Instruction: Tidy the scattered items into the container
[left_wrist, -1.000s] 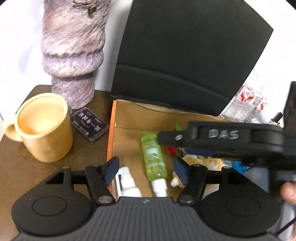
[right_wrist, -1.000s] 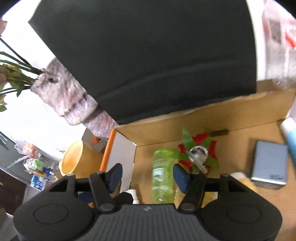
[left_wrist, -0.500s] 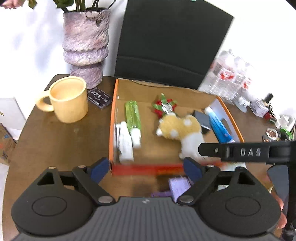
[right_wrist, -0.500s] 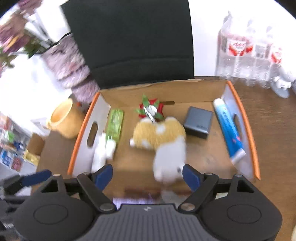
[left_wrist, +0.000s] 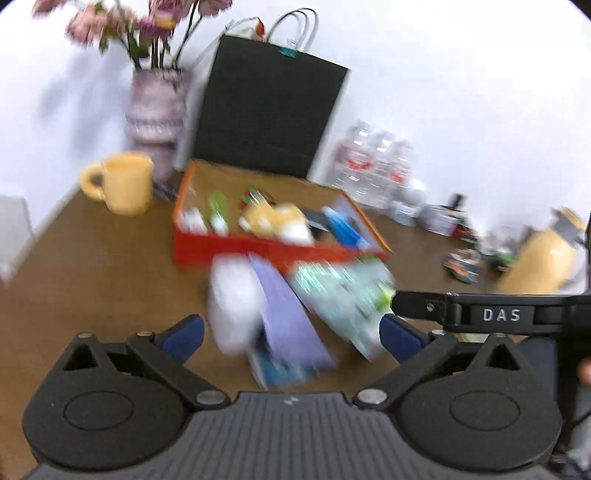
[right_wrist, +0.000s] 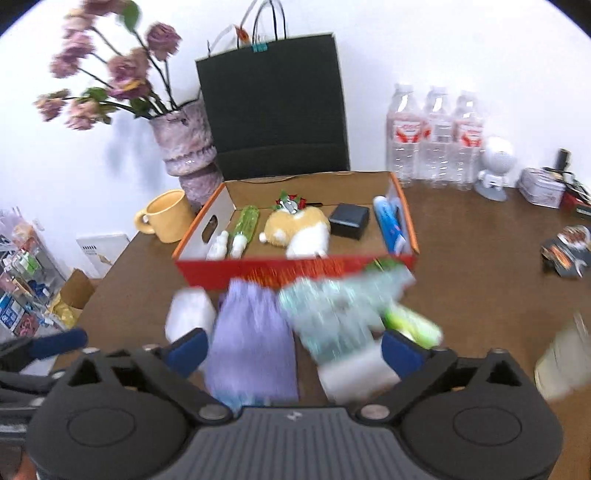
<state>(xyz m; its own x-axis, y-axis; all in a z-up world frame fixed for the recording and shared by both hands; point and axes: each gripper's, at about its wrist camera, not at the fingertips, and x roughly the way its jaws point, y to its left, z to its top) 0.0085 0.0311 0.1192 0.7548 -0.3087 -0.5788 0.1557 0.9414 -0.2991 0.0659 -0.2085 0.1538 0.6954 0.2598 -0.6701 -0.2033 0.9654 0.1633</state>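
The orange cardboard box (right_wrist: 295, 267) (left_wrist: 258, 247) stands mid-table and holds a plush toy (right_wrist: 295, 229), a green bottle (right_wrist: 245, 221), a black case (right_wrist: 349, 221) and a blue tube (right_wrist: 388, 225). On the table in front of it lie a white packet (right_wrist: 190, 314) (left_wrist: 234, 299), a purple packet (right_wrist: 251, 339) (left_wrist: 291, 317), a mint-green packet (right_wrist: 332, 310) (left_wrist: 340, 291) and a green tube (right_wrist: 410, 325), all blurred. My left gripper (left_wrist: 291, 332) and right gripper (right_wrist: 293, 349) hover above these packets. Both sets of jaws are opening wide, and their pads press on nothing.
A yellow mug (right_wrist: 168, 216), a purple vase (right_wrist: 184, 151) of flowers and a black paper bag (right_wrist: 277, 110) stand behind and left of the box. Water bottles (right_wrist: 436, 136), a white figurine (right_wrist: 493, 166), a tin (right_wrist: 543, 190) and snack packets (right_wrist: 565, 251) fill the right side.
Both grippers have pulled back out of the box and risen a little. Their jaws have spread wider. The packets in front of the box have come into view.
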